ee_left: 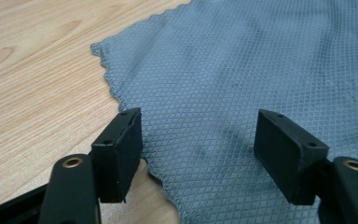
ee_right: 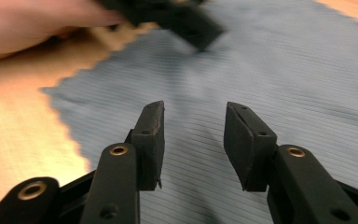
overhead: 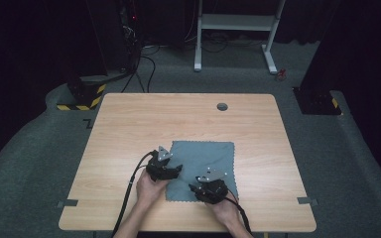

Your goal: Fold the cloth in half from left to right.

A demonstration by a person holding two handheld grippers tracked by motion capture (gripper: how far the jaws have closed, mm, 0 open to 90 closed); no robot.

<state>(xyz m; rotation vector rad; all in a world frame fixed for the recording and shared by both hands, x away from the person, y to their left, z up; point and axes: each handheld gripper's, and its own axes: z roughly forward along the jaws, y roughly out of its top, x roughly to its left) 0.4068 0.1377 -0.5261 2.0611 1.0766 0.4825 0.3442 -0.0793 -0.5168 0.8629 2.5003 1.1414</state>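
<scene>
— Looking from above: what carries it?
— Pale wood-grain worktop (overhead: 129, 129) on grey carpet, dark room; flat grey-blue diamond-weave cloth with scalloped edges (overhead: 203, 158) near the front.
— Left gripper view?
— Left tool (ee_left: 198, 144) spread, over its edge.
— Right gripper view?
— Right tool (ee_right: 193, 140) spread, over cloth.

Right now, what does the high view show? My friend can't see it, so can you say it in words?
A grey-blue cloth lies flat on a wooden table, and a person's two hands each hold a black claw over its near edge. The left claw is at the cloth's left side, the right claw near its front edge. Dark carpet surrounds the table.
</scene>
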